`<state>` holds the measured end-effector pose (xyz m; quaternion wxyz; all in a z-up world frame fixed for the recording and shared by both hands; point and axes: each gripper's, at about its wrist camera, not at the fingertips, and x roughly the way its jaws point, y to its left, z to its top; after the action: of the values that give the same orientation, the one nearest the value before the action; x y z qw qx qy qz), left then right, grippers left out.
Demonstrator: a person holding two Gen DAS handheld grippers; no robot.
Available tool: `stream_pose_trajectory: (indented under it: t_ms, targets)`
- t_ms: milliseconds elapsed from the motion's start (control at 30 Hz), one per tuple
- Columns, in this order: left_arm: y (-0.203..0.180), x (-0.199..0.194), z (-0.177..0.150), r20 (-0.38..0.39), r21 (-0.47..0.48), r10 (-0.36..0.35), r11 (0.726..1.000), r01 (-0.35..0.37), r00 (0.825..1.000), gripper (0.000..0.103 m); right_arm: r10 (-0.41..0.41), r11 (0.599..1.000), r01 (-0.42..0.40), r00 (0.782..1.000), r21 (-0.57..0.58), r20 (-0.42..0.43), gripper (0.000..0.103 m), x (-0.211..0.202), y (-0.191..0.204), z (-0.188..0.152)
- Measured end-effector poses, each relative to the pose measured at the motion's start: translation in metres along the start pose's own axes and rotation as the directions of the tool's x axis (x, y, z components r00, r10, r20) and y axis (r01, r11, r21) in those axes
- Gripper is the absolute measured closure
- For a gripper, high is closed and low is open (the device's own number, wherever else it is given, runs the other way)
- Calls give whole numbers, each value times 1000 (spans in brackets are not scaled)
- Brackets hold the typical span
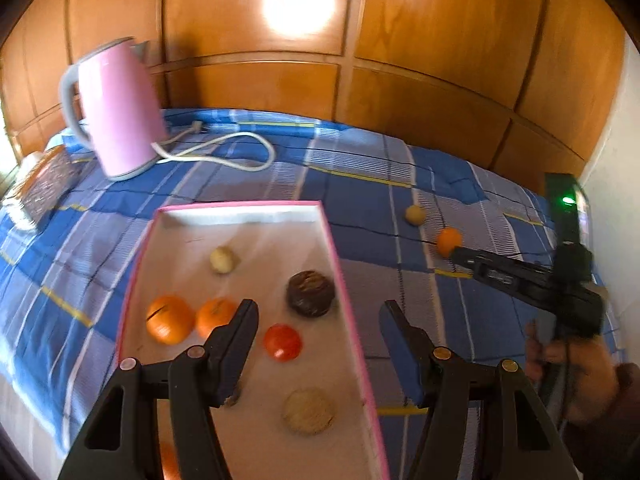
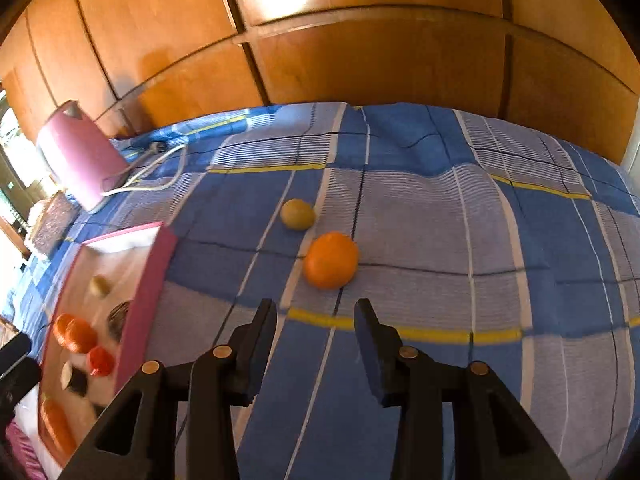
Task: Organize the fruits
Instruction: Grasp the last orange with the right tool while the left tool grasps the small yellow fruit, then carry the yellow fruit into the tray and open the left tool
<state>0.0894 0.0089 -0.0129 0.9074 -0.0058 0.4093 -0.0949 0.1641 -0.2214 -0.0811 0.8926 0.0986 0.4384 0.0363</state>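
A pink-rimmed white box (image 1: 340, 264) lies on the blue checked bedspread and holds several fruits: two oranges (image 1: 170, 319), a red one (image 1: 282, 342), a dark brown one (image 1: 310, 293) and pale ones (image 1: 222, 260). My left gripper (image 1: 318, 314) hangs open over the box's right rim, empty. On the cloth to the right lie an orange (image 2: 330, 260) and a small yellowish fruit (image 2: 297, 213). My right gripper (image 2: 316, 312) stands open just short of that orange with nothing between its fingers; it also shows from the side (image 1: 456, 251), its tip next to the orange (image 1: 448, 240).
A pink kettle (image 1: 116, 108) with a white cord (image 1: 224, 152) stands at the back left, with a dark patterned box (image 1: 48, 184) beside it. A wooden panelled wall (image 1: 400, 60) runs behind the bed. A hand (image 1: 568, 356) holds the right gripper.
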Motion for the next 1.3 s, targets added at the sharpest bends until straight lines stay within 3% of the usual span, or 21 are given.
stream_pose_trajectory:
  t_ms: [267,400,600,733,967,1033,1067,1300]
  targets:
    - [-24,50,39,-54,13,-70,997,71,996,42,18,1000,-18,999,3,-35,66,37,-7,16]
    - [-42,78,56,-83,35,-98,994,101,992,54,17,1000,-17,1000,-21,-1,67,29,-10,12]
    - [-77,127,77,-139,59,-136,988,145,981,59,30,1000,-30,1000,6,8,67,9,-30,1]
    - [-94,153,88,-166,50,-148,986,158,975,58,37,999,-37,999,11,11,67,1,-40,-5]
    - [-110,195,100,-206,48,-97,993,109,974,58,48,999,-48,999,1,-1,67,2,-44,-11]
    - [-112,205,101,-221,27,-125,991,135,967,60,52,999,-52,999,5,-6,67,3,-44,-13]
    - [-113,207,101,-224,27,-135,989,145,965,79,53,999,-52,999,6,-7,67,4,-44,-14]
    - [-110,183,89,-198,44,-132,989,143,971,78,46,999,-46,999,-3,-5,67,2,-43,-15]
